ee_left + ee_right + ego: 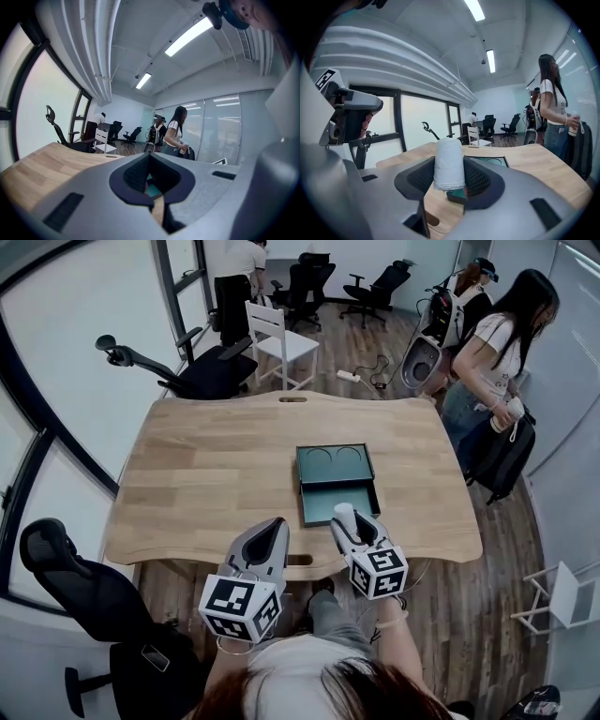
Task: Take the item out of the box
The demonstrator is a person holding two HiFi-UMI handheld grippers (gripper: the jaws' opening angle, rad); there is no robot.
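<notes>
Left claw (pixel 274 529) nearest, clenched, empty, at near desk (pixel 216 474) edge. Right claw (pixel 351 524) grasping white roll (pixel 345 513), upright, just above near rim of green box (pixel 336 486). Hold squeeze even, lift roll clear of rim, set down on desk

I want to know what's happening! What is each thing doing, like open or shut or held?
right gripper: shut on the white roll.
white roll: upright between the jaws.
left gripper: shut, empty.
green box: open, resting on the table.
</notes>
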